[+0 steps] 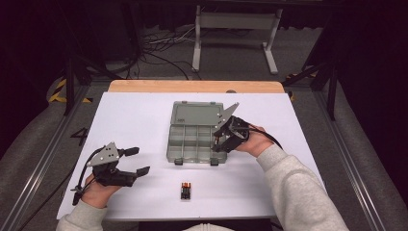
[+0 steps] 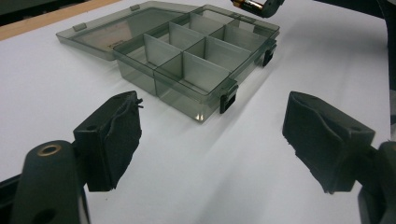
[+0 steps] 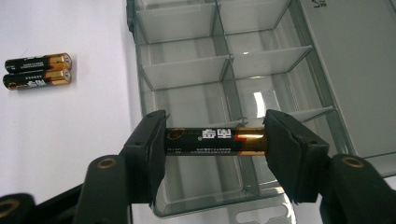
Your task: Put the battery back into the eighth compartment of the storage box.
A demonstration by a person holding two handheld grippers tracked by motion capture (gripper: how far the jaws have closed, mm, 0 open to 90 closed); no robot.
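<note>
A clear grey organiser box (image 1: 192, 139) (image 2: 196, 60) (image 3: 261, 60) lies open mid-table, its lid flat behind it and its compartments empty. My right gripper (image 1: 219, 141) (image 3: 215, 142) hovers over the box's right edge, shut end to end on a black-and-gold battery (image 3: 215, 141) (image 2: 250, 4) held crosswise above a compartment. Two more batteries (image 1: 185, 190) (image 3: 37, 71) rest side by side on the white mat in front of the box. My left gripper (image 1: 137, 161) (image 2: 210, 135) sits at the front left, open, with nothing between its pads, pointing toward the box.
A white mat (image 1: 144, 115) covers the table, with a strip of bare wood (image 1: 192, 86) along the far edge. Beyond the table stand a white frame (image 1: 235, 33) and floor cables (image 1: 159, 48). Metal rails (image 1: 43, 163) run along both sides.
</note>
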